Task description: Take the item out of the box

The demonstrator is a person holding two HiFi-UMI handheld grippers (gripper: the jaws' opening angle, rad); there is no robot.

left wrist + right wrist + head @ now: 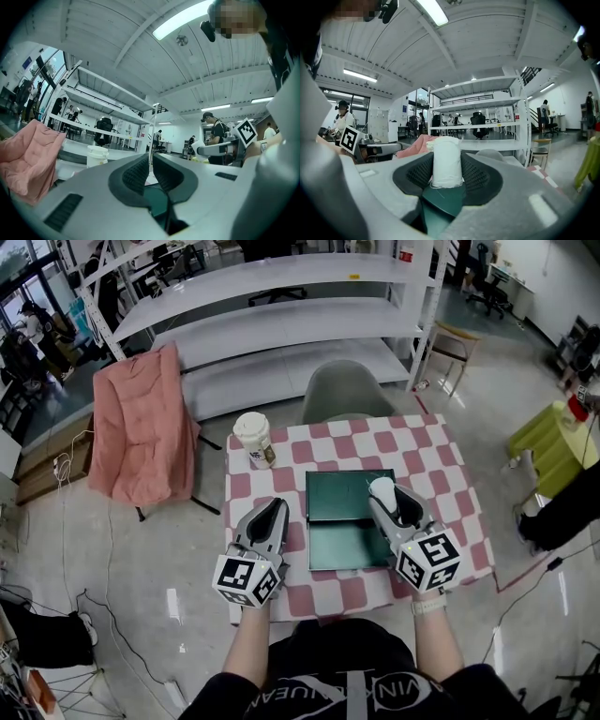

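Note:
A dark green box (349, 521) lies open on the red-and-white checked table (441, 474). Over its right side my right gripper (384, 495) is shut on a white cylindrical item (382, 488). In the right gripper view the white item (446, 161) stands upright between the black pads, with the green box (440, 201) below it. My left gripper (275, 510) rests just left of the box, jaws together and nothing between them. In the left gripper view its pads (138, 173) leave only a thin slit, with the green box (157, 204) beyond.
A lidded paper cup (253, 439) stands at the table's far left corner. A grey chair (345, 390) sits behind the table, a pink folding chair (142, 423) to its left, white shelving (281, 306) further back. A yellow-green object (548, 442) is on the right.

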